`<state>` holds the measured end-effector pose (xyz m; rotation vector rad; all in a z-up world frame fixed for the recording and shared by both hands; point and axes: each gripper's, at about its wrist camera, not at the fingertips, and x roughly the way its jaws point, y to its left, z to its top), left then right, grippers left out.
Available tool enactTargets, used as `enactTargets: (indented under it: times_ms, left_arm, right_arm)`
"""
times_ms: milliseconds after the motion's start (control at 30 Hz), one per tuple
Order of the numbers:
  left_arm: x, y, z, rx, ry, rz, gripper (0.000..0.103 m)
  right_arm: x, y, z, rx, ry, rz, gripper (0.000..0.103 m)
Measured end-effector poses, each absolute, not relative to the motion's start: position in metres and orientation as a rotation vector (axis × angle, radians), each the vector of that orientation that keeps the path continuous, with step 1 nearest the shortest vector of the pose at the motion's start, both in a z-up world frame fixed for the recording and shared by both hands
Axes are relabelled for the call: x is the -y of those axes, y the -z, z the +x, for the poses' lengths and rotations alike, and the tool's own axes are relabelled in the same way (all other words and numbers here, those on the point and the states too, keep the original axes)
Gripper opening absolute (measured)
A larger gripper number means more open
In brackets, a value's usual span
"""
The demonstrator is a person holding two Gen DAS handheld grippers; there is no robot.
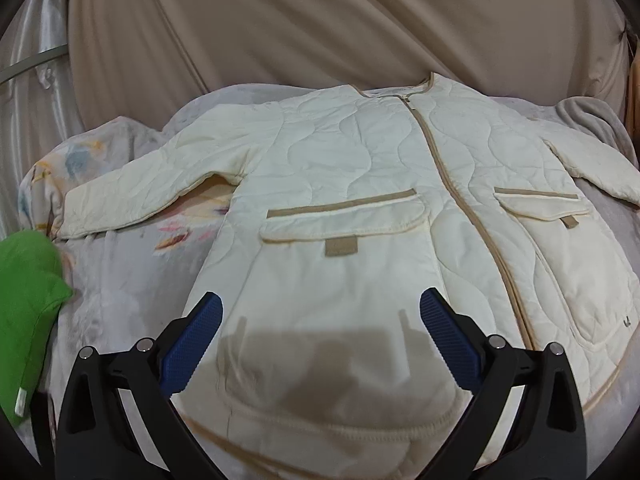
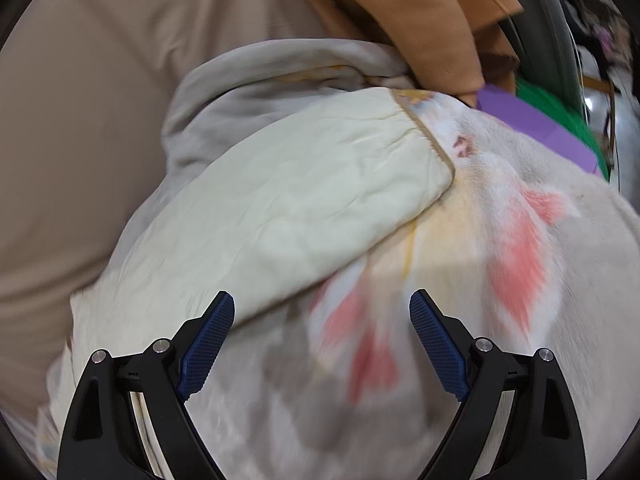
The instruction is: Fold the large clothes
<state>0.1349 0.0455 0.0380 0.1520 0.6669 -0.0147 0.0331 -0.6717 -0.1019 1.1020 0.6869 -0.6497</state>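
On a pale floral blanket (image 1: 120, 280): one cream quilted jacket (image 1: 360, 168), front up, zipped, both sleeves spread outward, tan trim on two flap pockets (hem nearest the left camera). Left gripper (image 1: 320, 340) hovers over the hem, blue-padded fingers (image 1: 192, 344) wide apart and empty; right gripper (image 2: 322, 340), fingers likewise apart, hangs over the blanket just beside a sleeve (image 2: 288, 196) cuff. Surroundings: beige drape (image 1: 320, 20) behind, green cloth (image 1: 28, 300) at left edge, orange garment (image 2: 400, 8) and purple item (image 2: 536, 128) beyond the cuff.
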Motion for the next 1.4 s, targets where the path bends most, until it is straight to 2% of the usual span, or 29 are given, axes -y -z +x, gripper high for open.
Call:
enactTargets:
  times_ms: [33,100,133,167,233,267,400,500,600,700,900,933,1000,1033,1067,1200,1233,1267,1300,1333,1367,1400]
  left_arm:
    - [-0.047,-0.038,0.139,-0.660,0.000,0.159,0.097]
    - [-0.049,-0.038,0.151,-0.655,-0.009,0.162,0.097]
    - [-0.051,-0.038,0.156,-0.661,-0.008,0.153,0.097]
    - [-0.053,-0.038,0.162,-0.670,0.002,0.139,0.097]
    - [-0.057,-0.039,0.172,-0.679,0.005,0.113,0.097]
    - [-0.059,-0.041,0.177,-0.671,0.001,0.109,0.097]
    - [-0.060,-0.050,0.188,-0.633,-0.009,0.109,0.097]
    - [-0.064,-0.061,0.199,-0.622,0.006,0.069,0.097]
    - [-0.070,-0.069,0.211,-0.631,0.040,0.003,0.097]
    - [-0.077,-0.074,0.225,-0.639,0.062,-0.055,0.097]
    - [-0.089,-0.065,0.269,-0.727,0.146,-0.200,0.097]
    - [-0.089,-0.062,0.278,-0.748,0.158,-0.219,0.097]
    - [-0.087,-0.054,0.295,-0.786,0.181,-0.252,0.097]
    - [-0.085,-0.051,0.304,-0.800,0.192,-0.272,0.097]
    - [-0.082,-0.047,0.313,-0.817,0.211,-0.288,0.097]
    - [-0.061,-0.031,0.349,-0.907,0.278,-0.359,0.095]
    - [-0.056,-0.027,0.356,-0.924,0.299,-0.366,0.092]
    - [-0.049,-0.025,0.363,-0.934,0.308,-0.356,0.068]
    - [-0.044,-0.024,0.368,-0.938,0.315,-0.339,0.038]
    - [-0.039,-0.026,0.373,-0.939,0.324,-0.314,0.030]
    - [-0.039,-0.031,0.376,-0.922,0.328,-0.307,0.016]
    - [-0.039,-0.039,0.377,-0.887,0.343,-0.301,0.011]
  right_arm:
    - [0.679,0.108,0.035,-0.683,0.663,1.127,0.085]
    - [0.689,0.117,0.039,-0.678,0.686,1.155,0.070]
    - [0.693,0.119,0.042,-0.665,0.701,1.166,0.054]
    - [0.695,0.119,0.044,-0.651,0.704,1.174,0.033]
    - [0.698,0.110,0.057,-0.617,0.698,1.183,0.013]
    - [0.694,0.100,0.065,-0.587,0.680,1.166,0.010]
    - [0.642,0.015,0.130,-0.479,0.498,0.930,0.008]
    - [0.565,-0.047,0.192,-0.439,0.248,0.778,0.008]
    - [0.470,-0.082,0.253,-0.460,-0.013,0.669,0.008]
    - [0.376,-0.085,0.305,-0.525,-0.217,0.576,0.008]
    - [0.244,-0.037,0.358,-0.745,-0.397,0.401,0.019]
    - [0.240,-0.034,0.354,-0.749,-0.406,0.390,0.022]
    - [0.245,-0.037,0.332,-0.725,-0.407,0.398,0.034]
    - [0.256,-0.034,0.320,-0.715,-0.405,0.415,0.044]
    - [0.269,-0.032,0.311,-0.703,-0.396,0.438,0.048]
    - [0.340,-0.019,0.264,-0.686,-0.259,0.550,0.049]
    - [0.359,-0.013,0.254,-0.686,-0.209,0.566,0.049]
    - [0.374,-0.006,0.246,-0.689,-0.156,0.584,0.050]
    - [0.394,0.002,0.236,-0.693,-0.102,0.620,0.050]
    - [0.413,0.012,0.226,-0.697,-0.061,0.669,0.051]
    - [0.425,0.019,0.221,-0.702,-0.042,0.701,0.051]
    - [0.436,0.028,0.215,-0.713,-0.025,0.736,0.051]
